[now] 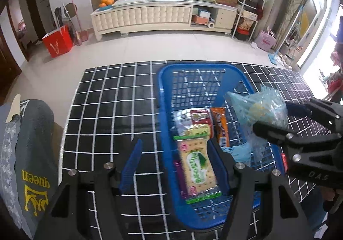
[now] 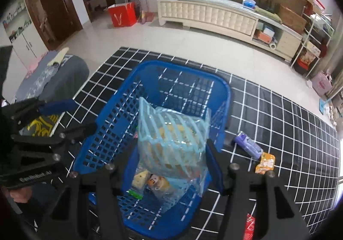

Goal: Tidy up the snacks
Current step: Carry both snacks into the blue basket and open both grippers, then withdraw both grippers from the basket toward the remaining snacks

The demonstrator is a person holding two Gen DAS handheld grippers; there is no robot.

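Observation:
A blue plastic basket (image 1: 165,98) (image 2: 111,115) stands on a black grid-pattern mat (image 1: 107,111). Inside lie a cracker pack (image 1: 198,167), a red-and-silver pack (image 1: 193,118) and an orange pack (image 1: 220,128). My right gripper (image 2: 171,154) is shut on a light-blue striped snack bag (image 2: 171,139) and holds it above the basket; the bag also shows in the left wrist view (image 1: 259,107). My left gripper (image 1: 173,163) is open over the basket's near left side, holding nothing.
On the mat right of the basket lie a purple pack (image 2: 248,145), an orange pack (image 2: 265,163) and a red pack (image 2: 249,227). A grey cushion (image 1: 32,154) sits left of the mat. A white cabinet (image 1: 150,17) stands by the far wall.

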